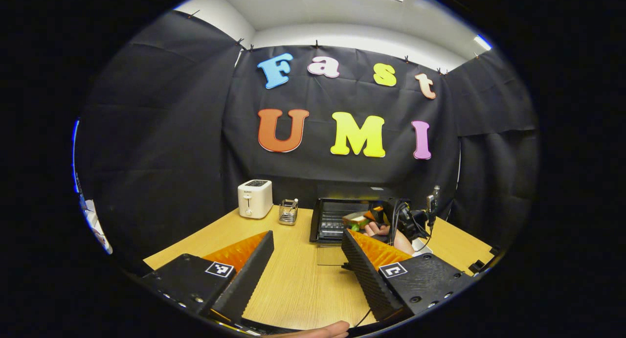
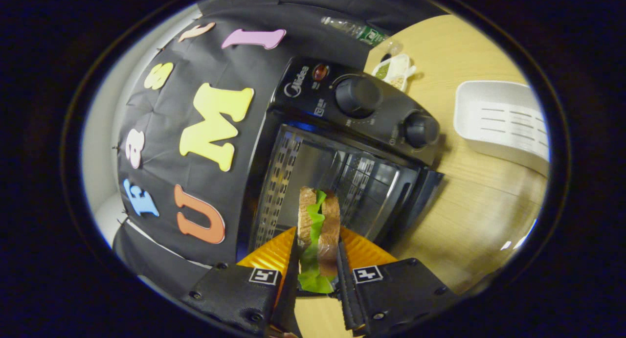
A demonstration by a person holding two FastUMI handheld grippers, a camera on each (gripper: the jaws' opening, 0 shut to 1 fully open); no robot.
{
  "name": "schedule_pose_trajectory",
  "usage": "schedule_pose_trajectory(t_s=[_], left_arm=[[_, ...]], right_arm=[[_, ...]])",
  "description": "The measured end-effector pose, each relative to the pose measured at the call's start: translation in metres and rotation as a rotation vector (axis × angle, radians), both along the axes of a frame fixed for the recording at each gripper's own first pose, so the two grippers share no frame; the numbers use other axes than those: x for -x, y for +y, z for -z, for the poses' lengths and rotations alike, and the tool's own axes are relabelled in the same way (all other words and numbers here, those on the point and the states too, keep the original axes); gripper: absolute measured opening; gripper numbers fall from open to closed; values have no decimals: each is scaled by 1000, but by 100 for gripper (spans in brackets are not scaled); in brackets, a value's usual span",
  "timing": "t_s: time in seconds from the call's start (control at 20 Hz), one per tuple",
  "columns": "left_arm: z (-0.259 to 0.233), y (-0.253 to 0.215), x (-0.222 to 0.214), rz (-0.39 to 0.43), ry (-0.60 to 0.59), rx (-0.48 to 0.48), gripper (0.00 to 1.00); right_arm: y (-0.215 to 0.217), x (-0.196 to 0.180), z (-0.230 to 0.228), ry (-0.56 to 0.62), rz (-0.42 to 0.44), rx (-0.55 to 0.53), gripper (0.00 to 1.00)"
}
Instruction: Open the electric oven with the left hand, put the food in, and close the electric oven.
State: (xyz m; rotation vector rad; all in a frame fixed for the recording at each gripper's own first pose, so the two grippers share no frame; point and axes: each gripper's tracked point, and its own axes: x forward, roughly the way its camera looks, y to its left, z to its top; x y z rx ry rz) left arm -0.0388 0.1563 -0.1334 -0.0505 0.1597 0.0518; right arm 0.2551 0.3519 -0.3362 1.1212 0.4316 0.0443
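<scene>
Right gripper (image 2: pixel 317 259) clamped on the sandwich (image 2: pixel 319 230), bread slices with a green leaf between, held at the open mouth of the oven (image 2: pixel 342 147); left gripper (image 1: pixel 305 264) spread and empty over the near part of the wooden table (image 1: pixel 293 284), well back from the oven door (image 1: pixel 337 250). Judgement: carry the sandwich straight in over the wire rack (image 2: pixel 362 181), clear of the perforated metal side wall, let go only once it rests flat. Oven is a black metal box with two round knobs (image 2: pixel 357 96); white ribbed tray (image 2: pixel 503 118) just beside it, white toaster (image 1: pixel 255 198) far left.
</scene>
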Motion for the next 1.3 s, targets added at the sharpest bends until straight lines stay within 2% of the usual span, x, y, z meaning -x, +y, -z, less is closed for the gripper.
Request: schedule_pose_trajectory(t_s=[0.1,0.35,0.65,0.75,0.8,0.85,0.9,1.05,1.1,1.3], left_arm=[[2,6,0,-15,4,-7,92],[6,5,0,-16,7,5,92],[4,-1,1,10,-2,11,92],[4,-4,2,18,-2,15,92],[4,-5,2,20,-3,12,92],[6,-6,2,20,-1,10,92],[7,-7,2,21,3,11,92],[10,-9,3,23,13,13,92],[11,-10,3,22,16,12,92],[18,-12,4,16,31,20,92]], right_arm=[[4,-19,10,-9,29,30,39],[18,-38,17,-21,43,77,39],[13,-37,27,-11,19,210,43],[20,-33,25,-15,-37,306,53],[19,-31,21,-32,-60,373,68],[19,-29,21,-47,-79,451,72],[20,-26,20,-57,-96,523,83],[19,-25,24,-57,-165,729,89],[21,-26,27,-54,-198,789,96],[26,-20,36,-16,-324,955,96]])
